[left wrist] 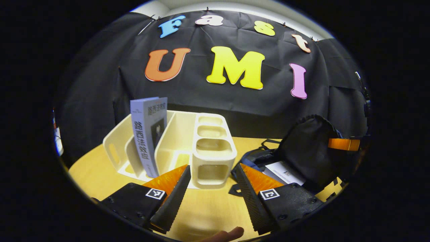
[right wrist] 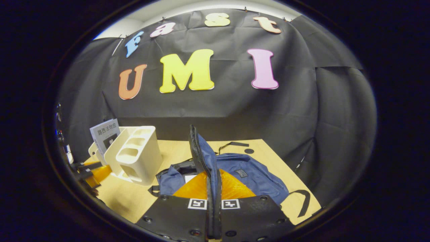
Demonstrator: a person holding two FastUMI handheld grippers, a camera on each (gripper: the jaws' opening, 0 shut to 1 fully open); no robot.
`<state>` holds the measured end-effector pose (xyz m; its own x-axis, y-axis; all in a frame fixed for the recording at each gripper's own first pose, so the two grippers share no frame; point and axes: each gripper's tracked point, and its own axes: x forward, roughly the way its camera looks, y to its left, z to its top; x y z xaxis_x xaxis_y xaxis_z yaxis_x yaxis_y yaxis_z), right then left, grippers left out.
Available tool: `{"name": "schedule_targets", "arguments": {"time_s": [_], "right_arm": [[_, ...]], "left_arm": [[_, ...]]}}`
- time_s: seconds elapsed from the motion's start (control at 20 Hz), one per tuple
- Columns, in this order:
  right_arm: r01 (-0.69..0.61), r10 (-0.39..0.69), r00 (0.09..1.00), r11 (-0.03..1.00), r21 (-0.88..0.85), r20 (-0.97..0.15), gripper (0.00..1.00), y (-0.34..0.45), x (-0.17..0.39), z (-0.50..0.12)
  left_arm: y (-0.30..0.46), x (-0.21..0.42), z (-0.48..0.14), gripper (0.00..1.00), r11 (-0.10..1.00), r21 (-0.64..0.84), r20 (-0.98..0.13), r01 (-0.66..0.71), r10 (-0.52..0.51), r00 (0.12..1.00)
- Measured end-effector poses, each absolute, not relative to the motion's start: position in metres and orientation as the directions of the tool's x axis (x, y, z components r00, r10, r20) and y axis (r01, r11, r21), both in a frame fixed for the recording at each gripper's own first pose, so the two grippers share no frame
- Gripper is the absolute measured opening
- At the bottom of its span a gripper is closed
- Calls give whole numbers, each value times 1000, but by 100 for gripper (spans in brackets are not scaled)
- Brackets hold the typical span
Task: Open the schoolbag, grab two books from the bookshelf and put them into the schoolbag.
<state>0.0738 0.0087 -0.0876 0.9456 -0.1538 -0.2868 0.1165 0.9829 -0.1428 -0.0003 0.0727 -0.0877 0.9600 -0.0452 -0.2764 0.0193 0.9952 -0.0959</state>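
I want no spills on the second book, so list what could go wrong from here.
1. The right gripper pinches only the edge of the schoolbag flap; if it slips, the opening may close over the book inside.
2. The remaining book leans in the bookshelf; the open left gripper could tip it or drag the light shelf.

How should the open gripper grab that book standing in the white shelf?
Grip the book by its top edge, coming from above with one finger on each cover. It stands nearly upright in the bookshelf, leaning a little, and the dividers hide its lower part, so only the top sticks out free. The left gripper is open and faces it.
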Motion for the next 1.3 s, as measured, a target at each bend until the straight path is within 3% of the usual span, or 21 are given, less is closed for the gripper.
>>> {"name": "schedule_targets", "arguments": {"time_s": [0.25,0.7,1.3], "right_arm": [[117,-155,947,982,-147,-281,1,7,75,-90],[115,-156,949,980,-160,-272,1,2,76,-87],[117,-163,947,977,-176,-277,1,0,77,-88]], "left_arm": [[124,-1,-56,93,998,-6,-238,-59,56,970],[196,29,-11,93,986,62,-219,-156,166,962],[212,132,5,93,991,106,-384,-83,118,916]]}}
